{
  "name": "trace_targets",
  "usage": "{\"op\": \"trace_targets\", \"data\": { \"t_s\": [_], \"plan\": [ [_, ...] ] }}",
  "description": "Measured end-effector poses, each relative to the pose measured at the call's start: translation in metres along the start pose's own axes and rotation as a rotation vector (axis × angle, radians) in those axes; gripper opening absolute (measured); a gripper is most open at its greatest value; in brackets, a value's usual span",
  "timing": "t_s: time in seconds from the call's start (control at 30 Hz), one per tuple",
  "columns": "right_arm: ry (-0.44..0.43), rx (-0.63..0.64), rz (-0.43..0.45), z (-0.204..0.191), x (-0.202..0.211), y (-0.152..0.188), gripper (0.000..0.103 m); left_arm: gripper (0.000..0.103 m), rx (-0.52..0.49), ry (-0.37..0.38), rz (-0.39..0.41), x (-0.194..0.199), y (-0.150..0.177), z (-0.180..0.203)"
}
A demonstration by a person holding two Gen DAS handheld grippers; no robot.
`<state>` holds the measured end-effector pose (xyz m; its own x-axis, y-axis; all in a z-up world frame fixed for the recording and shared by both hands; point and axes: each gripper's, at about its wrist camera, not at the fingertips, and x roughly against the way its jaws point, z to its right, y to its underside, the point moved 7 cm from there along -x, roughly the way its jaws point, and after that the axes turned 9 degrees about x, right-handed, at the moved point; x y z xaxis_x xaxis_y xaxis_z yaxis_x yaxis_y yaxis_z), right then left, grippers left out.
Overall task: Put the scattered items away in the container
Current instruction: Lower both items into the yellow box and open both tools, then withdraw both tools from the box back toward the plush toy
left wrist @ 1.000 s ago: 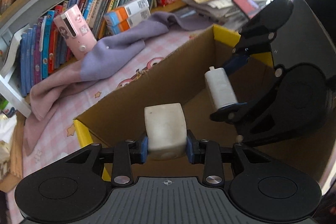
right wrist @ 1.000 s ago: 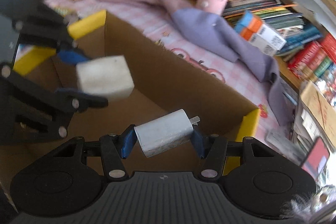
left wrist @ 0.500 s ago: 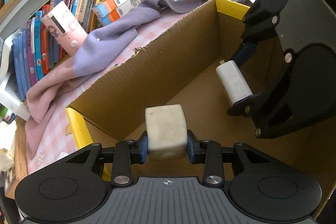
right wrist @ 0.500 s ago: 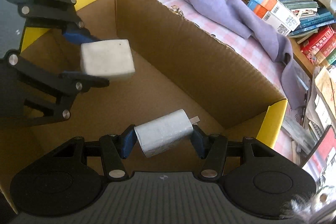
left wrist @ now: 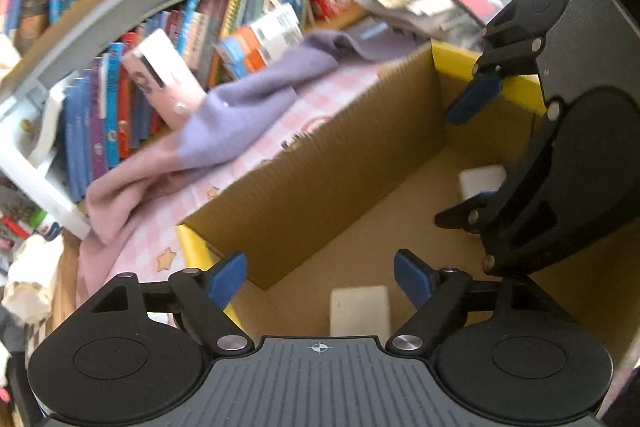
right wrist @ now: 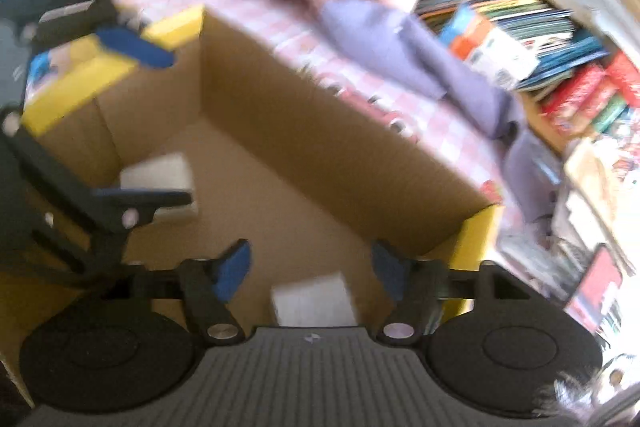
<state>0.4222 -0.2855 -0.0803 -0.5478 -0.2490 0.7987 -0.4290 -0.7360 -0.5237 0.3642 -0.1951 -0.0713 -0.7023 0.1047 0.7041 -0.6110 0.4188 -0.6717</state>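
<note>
1. The cardboard box point(left wrist: 328, 187) sits under both grippers, so dropped things land inside.
2. The left gripper point(left wrist: 320, 281) is opening; its white block point(left wrist: 360, 309) lies below, let go.
3. The right gripper point(right wrist: 310, 267) is opening too; its white roll point(right wrist: 314, 297) lies below, free.

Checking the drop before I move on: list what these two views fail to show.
- Left wrist view: the white block is cut off below by the left gripper's body.
- Left wrist view: the right gripper hides part of the white cylinder.
- Right wrist view: motion blur; both pieces' resting poses in the cardboard box unclear.
</note>
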Motion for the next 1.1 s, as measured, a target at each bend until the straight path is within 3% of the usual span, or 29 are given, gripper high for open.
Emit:
{"op": "trace_targets", "data": {
  "t_s": [0.2,0.53,0.87,1.1],
  "plan": [
    [0.047,-0.082,0.115,0.004,0.052,-0.009,0.072,0.084,0.135,-0.015,0.094,0.050,0.002,-0.021],
    [0.156,-0.269,0.287,-0.020,0.134,-0.011,0.072,0.086,0.271,0.003,0.194,0.126,0.030,-0.044],
    [0.286,-0.420,0.336,-0.072,0.182,0.015,0.072,0.088,0.330,0.013,0.231,0.175,0.082,-0.060],
    [0.334,-0.521,0.294,-0.129,0.196,0.043,0.072,0.088,0.351,0.009,0.203,0.206,0.135,-0.072]
  ]
}}
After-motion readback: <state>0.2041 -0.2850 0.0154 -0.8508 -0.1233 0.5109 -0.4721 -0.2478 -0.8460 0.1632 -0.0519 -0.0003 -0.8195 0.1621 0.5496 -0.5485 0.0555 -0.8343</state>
